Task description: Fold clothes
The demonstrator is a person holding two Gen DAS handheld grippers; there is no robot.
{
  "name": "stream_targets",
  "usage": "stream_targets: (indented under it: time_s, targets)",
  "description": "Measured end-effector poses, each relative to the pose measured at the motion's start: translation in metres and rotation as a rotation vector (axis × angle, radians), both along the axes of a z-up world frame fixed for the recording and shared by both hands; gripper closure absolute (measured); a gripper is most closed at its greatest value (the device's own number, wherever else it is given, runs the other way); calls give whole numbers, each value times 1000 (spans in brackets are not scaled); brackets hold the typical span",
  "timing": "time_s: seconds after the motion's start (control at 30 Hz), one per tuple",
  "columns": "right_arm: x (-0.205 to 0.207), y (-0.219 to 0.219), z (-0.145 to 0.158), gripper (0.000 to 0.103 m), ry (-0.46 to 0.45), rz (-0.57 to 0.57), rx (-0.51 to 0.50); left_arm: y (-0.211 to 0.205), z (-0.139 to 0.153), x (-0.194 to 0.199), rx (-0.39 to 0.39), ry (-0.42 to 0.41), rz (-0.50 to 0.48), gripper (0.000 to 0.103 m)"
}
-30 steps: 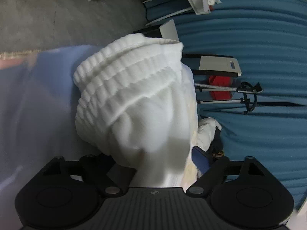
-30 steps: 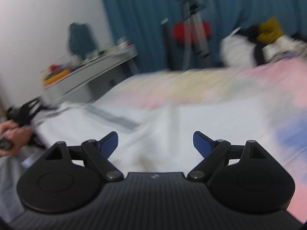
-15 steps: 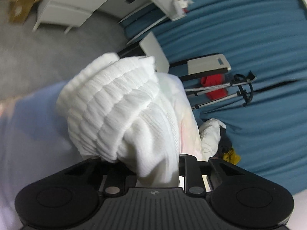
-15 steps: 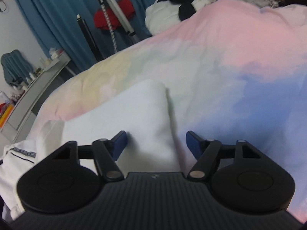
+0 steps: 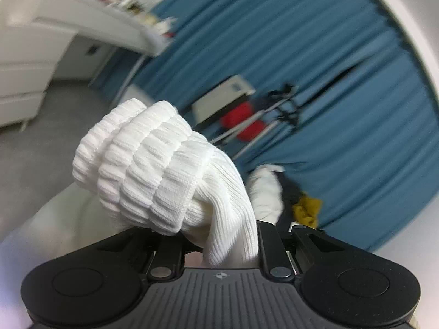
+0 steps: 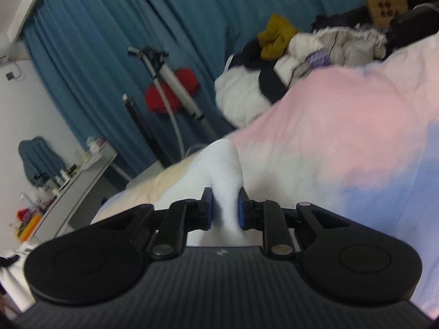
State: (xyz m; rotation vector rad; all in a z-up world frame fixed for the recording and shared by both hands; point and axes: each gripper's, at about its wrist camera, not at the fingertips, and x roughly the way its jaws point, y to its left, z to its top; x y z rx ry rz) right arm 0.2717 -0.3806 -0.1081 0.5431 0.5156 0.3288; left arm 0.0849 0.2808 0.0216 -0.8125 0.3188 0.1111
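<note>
A white ribbed knit garment bunches up in front of the left wrist camera, its ribbed cuff or hem folded over. My left gripper is shut on it, with fabric packed between the black fingers. In the right wrist view the same white garment rises in a peak between the blue pads. My right gripper is shut on that fold, held above the pastel bedspread.
A heap of clothes with a mustard piece lies at the bed's far end. A vacuum with a red body leans by the blue curtain. A white desk with clutter stands at left. Grey floor lies below.
My right gripper went from open over the garment to shut on a fold of it. My left gripper kept its hold and swung upward, bunching the knit tighter.
</note>
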Motion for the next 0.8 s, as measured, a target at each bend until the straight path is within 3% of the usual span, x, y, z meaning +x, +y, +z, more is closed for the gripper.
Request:
stream_targets:
  time_s: [0.13, 0.2, 0.37, 0.53, 0.63, 0.7, 0.77, 0.8]
  targets:
    - [17, -22, -16, 82, 45, -56, 23, -16, -5, 38, 61, -23, -57, 85]
    - [26, -32, -23, 82, 67, -84, 34, -24, -28, 64, 76, 13, -81, 85]
    - [50, -17, -69, 80, 178, -83, -128, -23, -104, 97, -20, 205, -8, 83]
    - [49, -9, -75, 77, 188, -107, -160, -23, -108, 98, -52, 215, -2, 71]
    - [33, -5, -65, 72, 179, -151, -176, -36, -104, 98, -25, 248, -5, 52]
    - [20, -1, -58, 66, 167, -175, -199, -38, -95, 91, -13, 260, -8, 33]
    - [6, 4, -49, 46, 140, -188, -235, -43, -89, 77, -9, 271, -11, 20]
    - [-2, 6, -44, 40, 124, -197, -247, -47, -86, 72, -8, 277, -13, 20]
